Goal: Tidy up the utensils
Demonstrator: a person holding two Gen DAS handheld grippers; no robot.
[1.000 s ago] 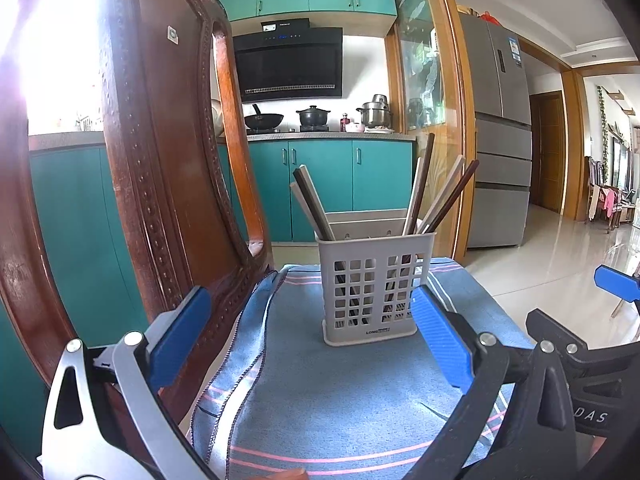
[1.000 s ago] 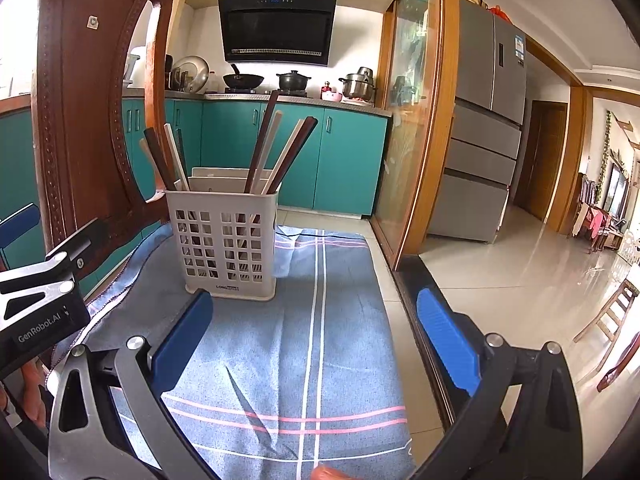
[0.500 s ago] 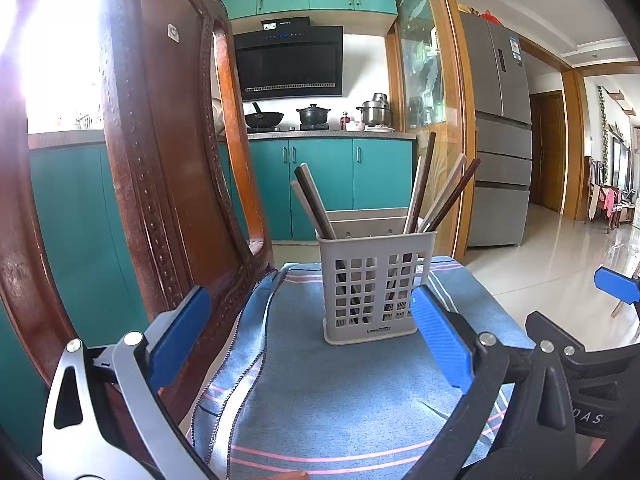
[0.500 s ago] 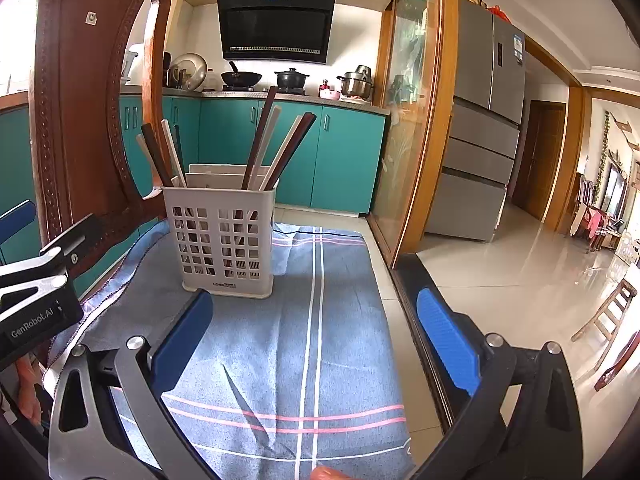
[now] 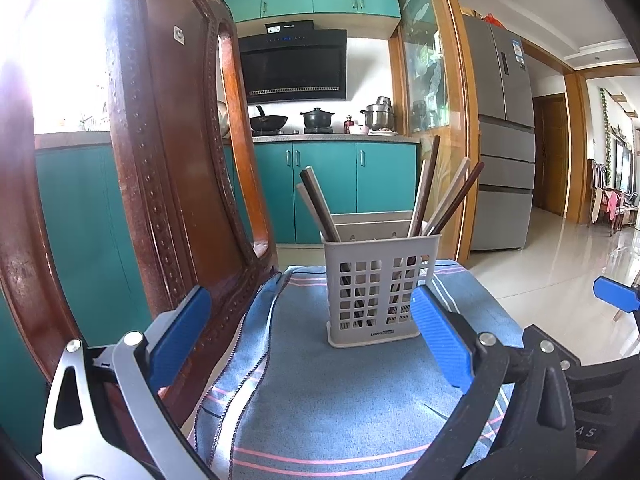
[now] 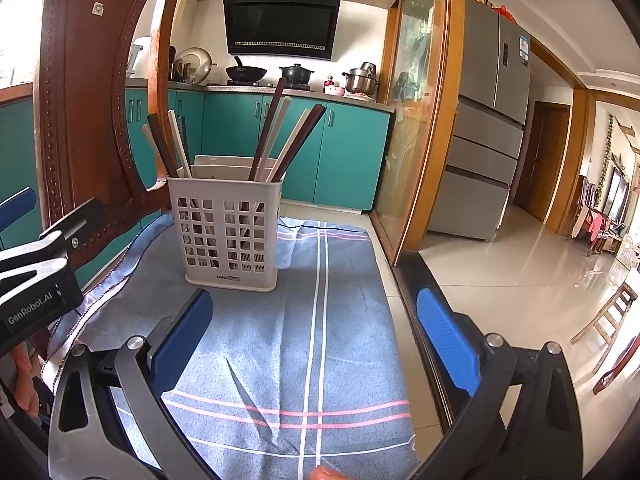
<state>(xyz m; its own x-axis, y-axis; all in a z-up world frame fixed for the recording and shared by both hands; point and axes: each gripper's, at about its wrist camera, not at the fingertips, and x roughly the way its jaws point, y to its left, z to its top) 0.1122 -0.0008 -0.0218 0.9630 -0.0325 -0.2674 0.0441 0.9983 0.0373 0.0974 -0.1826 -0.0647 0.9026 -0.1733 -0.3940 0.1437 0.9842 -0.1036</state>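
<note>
Both of our grippers, left gripper [image 5: 308, 344] and right gripper [image 6: 316, 340], hover released before the caddy [image 6: 230, 232]; chopsticks [image 6: 288, 140] seem sorted, so we withdraw.

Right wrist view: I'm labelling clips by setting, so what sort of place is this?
A home kitchen, most likely: a black range hood above a stove with pots, teal cabinets, and a tall grey fridge beside them.

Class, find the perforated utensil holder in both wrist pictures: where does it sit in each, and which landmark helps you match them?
Left wrist: utensil holder stands right of centre on the blue cloth.
Right wrist: utensil holder stands left of centre.
Shared landmark: black range hood behind it.
</note>
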